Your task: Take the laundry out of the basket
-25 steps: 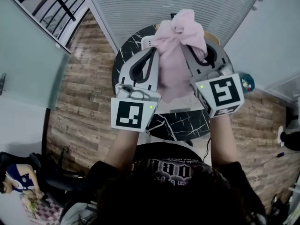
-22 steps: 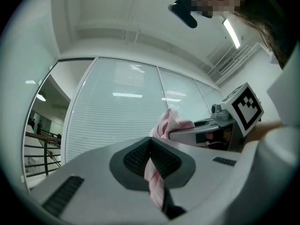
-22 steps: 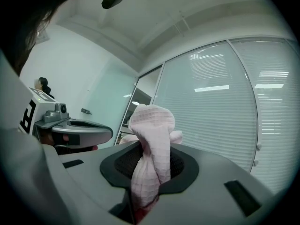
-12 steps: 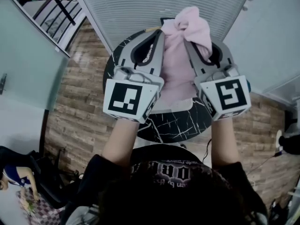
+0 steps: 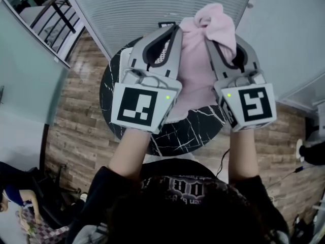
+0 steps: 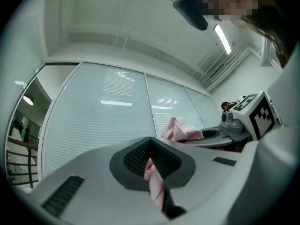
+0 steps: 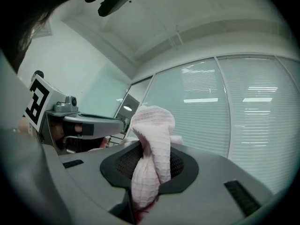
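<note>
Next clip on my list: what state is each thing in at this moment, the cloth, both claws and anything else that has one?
Pink cloth, held up in the air, bunched at the top, hanging loose below.
Left claw, shut on a thin edge of the pink cloth.
Right claw, shut on a thick bunch of the pink cloth.
Blinds, closed.

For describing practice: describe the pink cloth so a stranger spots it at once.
Above the round black table, the left gripper and right gripper each pinch the cloth. It is the only soft, pink thing there.
</note>
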Motion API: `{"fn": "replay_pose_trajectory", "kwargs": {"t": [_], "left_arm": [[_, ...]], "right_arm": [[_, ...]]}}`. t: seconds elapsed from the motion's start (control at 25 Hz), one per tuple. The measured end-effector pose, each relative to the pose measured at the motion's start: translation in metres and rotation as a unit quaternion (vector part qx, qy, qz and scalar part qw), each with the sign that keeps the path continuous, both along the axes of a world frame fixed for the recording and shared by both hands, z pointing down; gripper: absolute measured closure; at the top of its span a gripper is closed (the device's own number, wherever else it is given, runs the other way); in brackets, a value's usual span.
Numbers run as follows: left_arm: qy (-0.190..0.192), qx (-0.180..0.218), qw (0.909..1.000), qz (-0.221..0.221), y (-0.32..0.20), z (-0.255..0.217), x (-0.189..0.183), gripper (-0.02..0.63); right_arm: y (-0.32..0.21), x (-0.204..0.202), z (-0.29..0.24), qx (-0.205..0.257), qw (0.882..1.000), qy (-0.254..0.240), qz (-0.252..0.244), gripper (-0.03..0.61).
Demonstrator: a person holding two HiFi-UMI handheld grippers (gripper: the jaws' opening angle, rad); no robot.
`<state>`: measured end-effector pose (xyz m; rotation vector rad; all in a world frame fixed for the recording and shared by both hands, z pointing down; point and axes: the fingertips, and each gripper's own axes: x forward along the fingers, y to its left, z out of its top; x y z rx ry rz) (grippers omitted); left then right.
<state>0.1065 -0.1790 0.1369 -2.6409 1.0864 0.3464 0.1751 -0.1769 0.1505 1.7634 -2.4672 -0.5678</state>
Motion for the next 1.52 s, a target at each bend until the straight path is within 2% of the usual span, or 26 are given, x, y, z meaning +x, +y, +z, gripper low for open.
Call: {"fn": "replay_pose_trajectory", "kwargs": {"t": [0.24, 0.44, 0.92, 1.52], "left_arm": [[0.004, 0.02, 0.9998, 0.008, 0.011, -0.017, 0.034, 0.614], [0.005, 0.013, 0.9998, 0.015, 0.017, -0.01, 0.05, 0.614], [-0.014, -0.01, 0.9996, 0.021, 0.032, 0.021, 0.09, 0.614], [-0.021, -0.032, 0.9989, 0.029, 0.054, 0.073, 0.106, 0.614]], "right_arm": [[0.012, 0.039, -0.019, 0.019, 1.0, -0.001, 0.018, 0.479], [0.02, 0.06, -0.02, 0.023, 0.999, -0.003, 0.028, 0.479], [0.038, 0.106, 0.023, -0.015, 0.999, -0.015, 0.045, 0.479], [0.058, 0.13, 0.08, -0.049, 0.997, -0.044, 0.042, 0.479]]}}
